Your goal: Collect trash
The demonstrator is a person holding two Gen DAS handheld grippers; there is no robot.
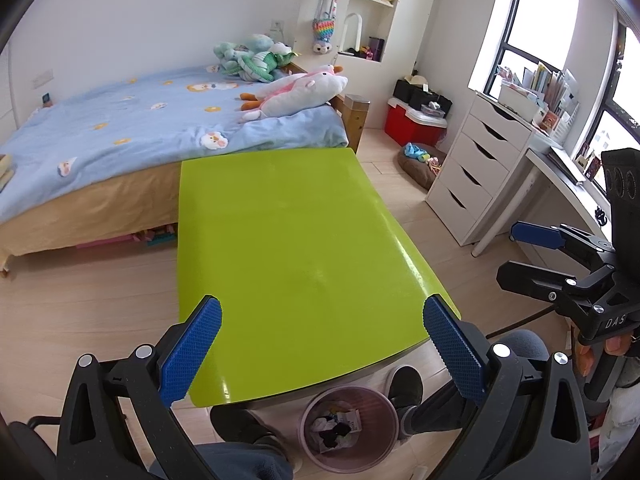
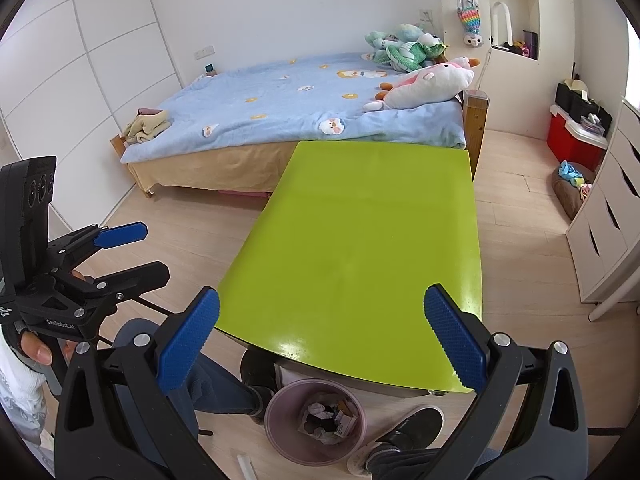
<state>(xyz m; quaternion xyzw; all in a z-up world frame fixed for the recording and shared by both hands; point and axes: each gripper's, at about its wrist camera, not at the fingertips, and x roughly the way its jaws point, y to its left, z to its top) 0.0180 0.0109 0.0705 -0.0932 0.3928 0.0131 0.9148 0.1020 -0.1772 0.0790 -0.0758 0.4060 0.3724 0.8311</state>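
A pink translucent waste bin (image 1: 309, 412) (image 2: 276, 410) stands on the floor under the near edge of the lime-green table (image 1: 288, 240) (image 2: 360, 240). Crumpled paper and wrappers (image 1: 336, 426) (image 2: 326, 418) lie inside the bin. My left gripper (image 1: 323, 308) is open above the table's near end, nothing between its blue pads. My right gripper (image 2: 322, 296) is open the same way, with nothing in it. Each gripper also shows in the other's view, held in a hand beside the table: the right gripper (image 1: 508, 254) and the left gripper (image 2: 156, 250).
The person's dark shoes (image 1: 405, 384) (image 2: 408, 426) flank the bin. A bed with a blue quilt (image 1: 120, 128) and plush toys touches the table's far end. White drawers (image 1: 468, 184), a red box (image 1: 408, 124) and a brown pet cushion (image 1: 420, 164) stand at the right.
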